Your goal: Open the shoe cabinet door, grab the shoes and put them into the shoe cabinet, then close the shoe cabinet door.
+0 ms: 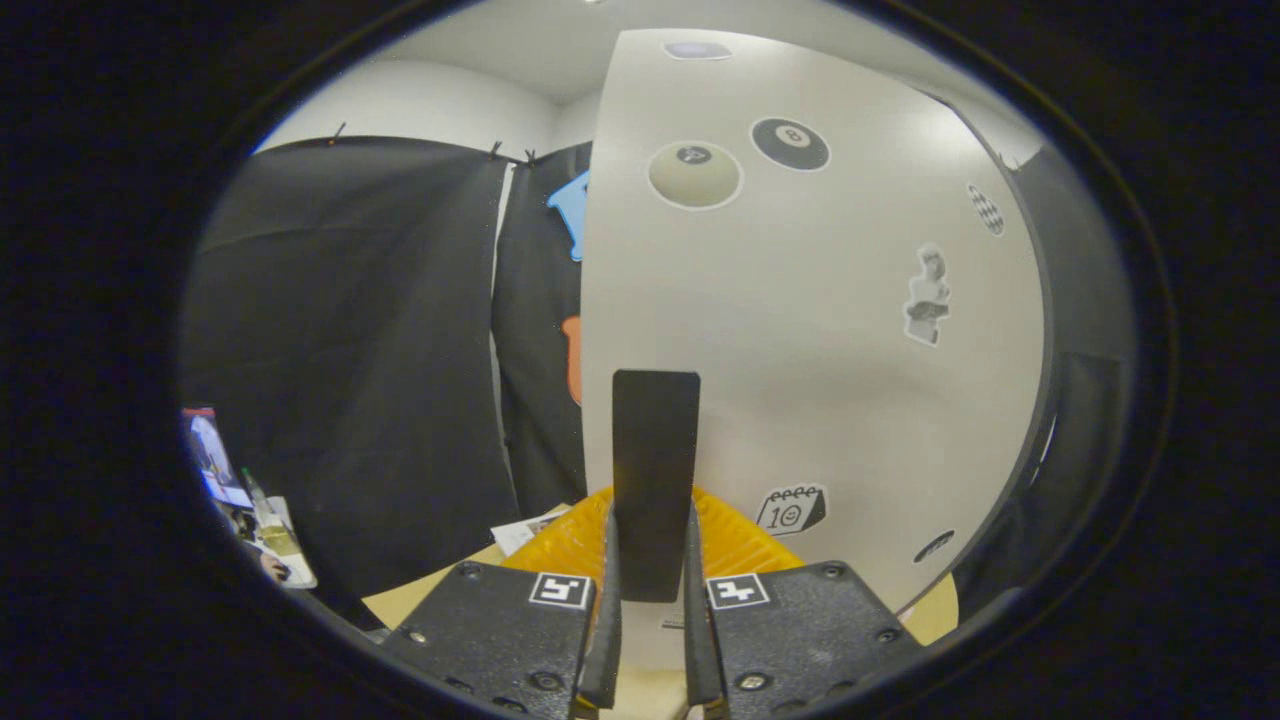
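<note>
The white shoe cabinet door (800,350) stands right in front of me, dotted with stickers, its left edge free against the dark booth wall. A flat black handle (655,470) runs upright on the door near that edge. My gripper (651,545) is shut on the lower part of this handle, one finger pressing on each side. Just beyond the fingers, low against the door, lies an orange-yellow ribbed thing (745,545); I cannot tell what it is.
Black cloth (350,350) hangs to the left of the door and also to its right. A light wooden surface (430,595) lies below with a sheet of paper (525,532) on it. Papers and a small bottle (262,515) clutter the far left.
</note>
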`<state>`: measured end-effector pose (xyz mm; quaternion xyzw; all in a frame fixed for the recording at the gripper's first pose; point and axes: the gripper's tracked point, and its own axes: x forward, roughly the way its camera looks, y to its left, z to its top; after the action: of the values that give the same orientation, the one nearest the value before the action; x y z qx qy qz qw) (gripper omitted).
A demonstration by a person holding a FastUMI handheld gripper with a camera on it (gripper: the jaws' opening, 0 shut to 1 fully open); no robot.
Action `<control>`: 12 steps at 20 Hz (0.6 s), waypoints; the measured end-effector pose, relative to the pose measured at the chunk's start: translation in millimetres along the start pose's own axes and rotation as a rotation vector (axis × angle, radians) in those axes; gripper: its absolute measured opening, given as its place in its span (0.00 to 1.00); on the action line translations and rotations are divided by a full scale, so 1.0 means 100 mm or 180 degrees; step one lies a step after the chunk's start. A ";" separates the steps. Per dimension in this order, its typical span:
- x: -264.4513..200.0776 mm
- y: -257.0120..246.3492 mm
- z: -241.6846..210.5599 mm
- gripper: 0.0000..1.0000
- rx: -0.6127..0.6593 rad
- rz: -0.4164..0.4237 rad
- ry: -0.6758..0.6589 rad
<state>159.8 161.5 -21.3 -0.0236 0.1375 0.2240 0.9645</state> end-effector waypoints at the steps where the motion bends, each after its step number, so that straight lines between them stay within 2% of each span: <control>1: -0.09 -0.01 -0.01 0.29 -0.0024 0.0038 0.0015; 6: -0.38 -0.07 -0.05 0.29 -0.0045 0.0227 0.0084; 12: -0.64 -0.17 -0.08 0.29 -0.0090 0.0322 0.0032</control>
<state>110.1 117.7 -12.0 -0.0314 0.1402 0.2742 0.9509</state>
